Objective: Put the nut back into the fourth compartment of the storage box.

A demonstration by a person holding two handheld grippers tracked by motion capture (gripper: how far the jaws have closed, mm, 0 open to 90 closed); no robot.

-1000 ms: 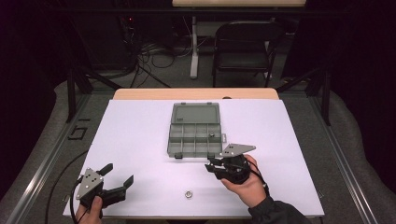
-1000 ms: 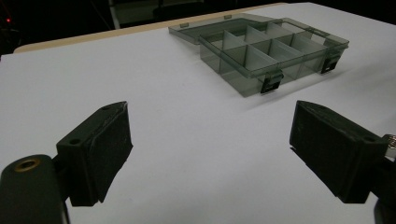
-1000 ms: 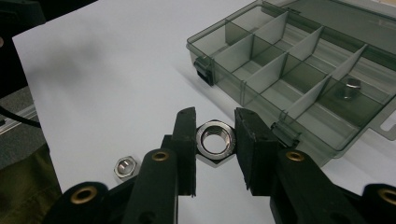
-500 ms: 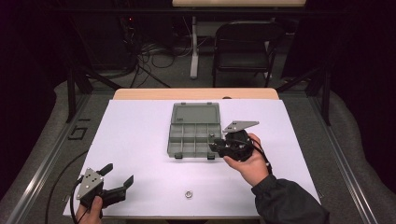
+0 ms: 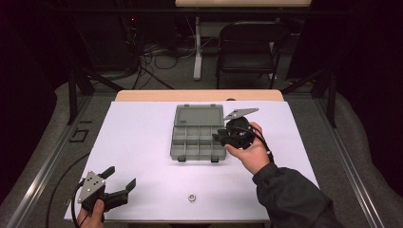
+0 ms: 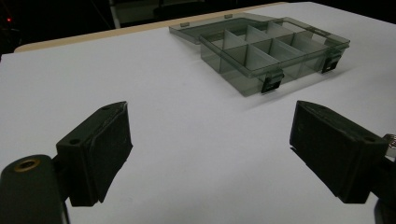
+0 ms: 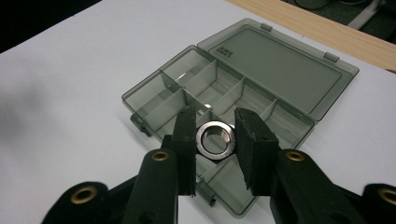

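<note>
My counter point(image 5: 142, 142) was covered by a white sheet, with a strip of bare wood showing along its far edge. Near the middle of the sheet lay a smoky grey compartment box point(image 5: 197, 137), its lid folded flat open toward the far side, its divided cells facing up. Well apart from it, close to my near edge, a small metal nut point(image 5: 191, 196) rested directly on the white

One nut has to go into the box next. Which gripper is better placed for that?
Right: the right gripper grips a nut over the open box. The left gripper is open, far away.
</note>
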